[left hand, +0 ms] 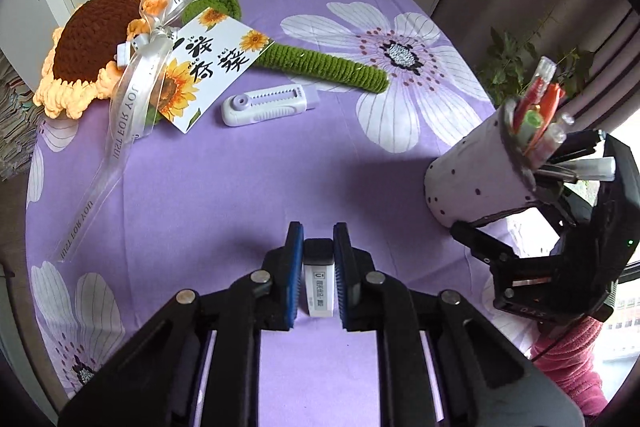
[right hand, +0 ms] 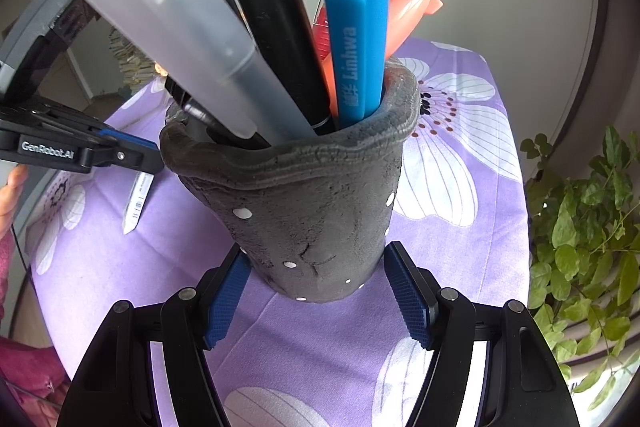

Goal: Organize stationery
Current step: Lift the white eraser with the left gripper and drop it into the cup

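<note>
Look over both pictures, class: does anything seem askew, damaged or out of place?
Yes. The pen cup, clamped in the right gripper, leans over in the left wrist view, and its wall shows cracks near the base. The correction tape lies loose on the cloth.

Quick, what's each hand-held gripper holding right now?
Left hand-held gripper: shut on the white eraser.
Right hand-held gripper: shut on the pen cup.

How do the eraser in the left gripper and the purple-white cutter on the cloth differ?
The eraser is clamped between the left gripper pads; the cutter lies free on the tablecloth.
The eraser is a short block in a white printed sleeve with a dark tip; the cutter is longer, rounded, with a ridged slider.
Both are mostly white stationery, still outside the pen cup.
</note>
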